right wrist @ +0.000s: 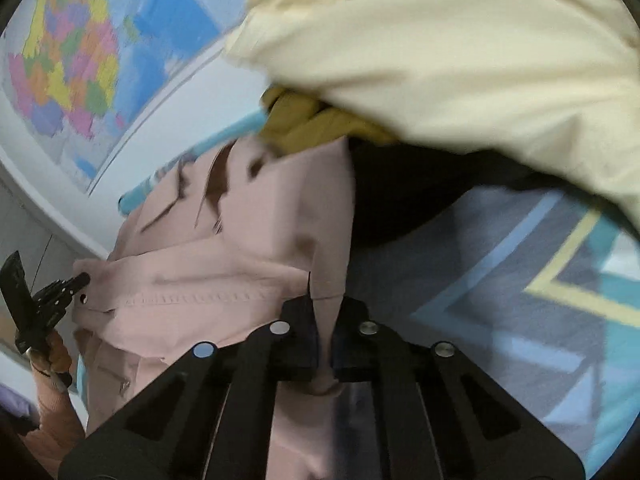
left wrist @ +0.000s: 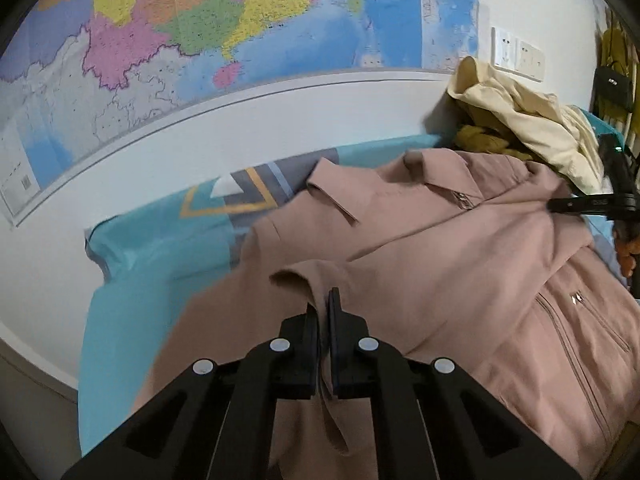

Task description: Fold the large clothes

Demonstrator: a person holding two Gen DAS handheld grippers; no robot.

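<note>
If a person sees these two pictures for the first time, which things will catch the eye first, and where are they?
First comes the dusty pink jacket, spread over the turquoise patterned bedsheet; both the left hand-held gripper and the right hand-held gripper are closed on folds of it. Behind it, a colourful map covers the wall. A cream garment lies heaped beyond the jacket's collar, over a mustard one.

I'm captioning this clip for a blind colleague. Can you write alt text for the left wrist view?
The left tool is shut on a fold of a dusty-pink jacket spread over a teal patterned bedsheet. Behind it lie a cream garment and a wall map; the right tool shows at the right edge.
</note>
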